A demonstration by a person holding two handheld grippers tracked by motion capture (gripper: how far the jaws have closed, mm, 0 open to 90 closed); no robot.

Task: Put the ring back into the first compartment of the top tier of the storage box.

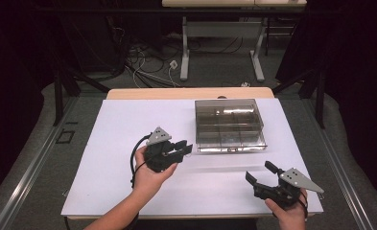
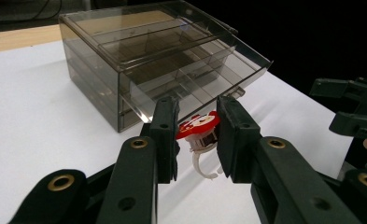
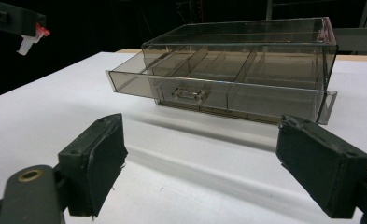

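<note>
Left tool (image 1: 185, 149): held up off the surface at about 9 o'clock from the drawer box, jaws pointing toward 3 o'clock. In the left gripper view the tool (image 2: 197, 135) has its two black pads clamped on a small toy ring.
Toy ring (image 2: 199, 126): red-and-white top pinched between the pads, its white band hanging below them; the printing on the top is too small to read. In the right gripper view the ring (image 3: 31, 38) sits at the 10 o'clock corner, partly cut off by the frame edge.
White surface (image 1: 114, 143): a white sheet over a wooden top, whose far edge shows at 12 o'clock.
Drawer box (image 1: 229, 122): smoky clear plastic, at about 1 o'clock on the sheet. Its bottom drawer (image 3: 214, 91) is pulled out toward the person, with dividers and a clear handle; what lies in the compartments cannot be made out through the tint.
Right tool (image 1: 260, 172): at about 5 o'clock, low near the sheet's near edge, jaws spread wide with nothing between them. In the right gripper view the tool (image 3: 214, 163) frames bare sheet.
Right hand (image 1: 289, 211): cut off by the bottom edge.
</note>
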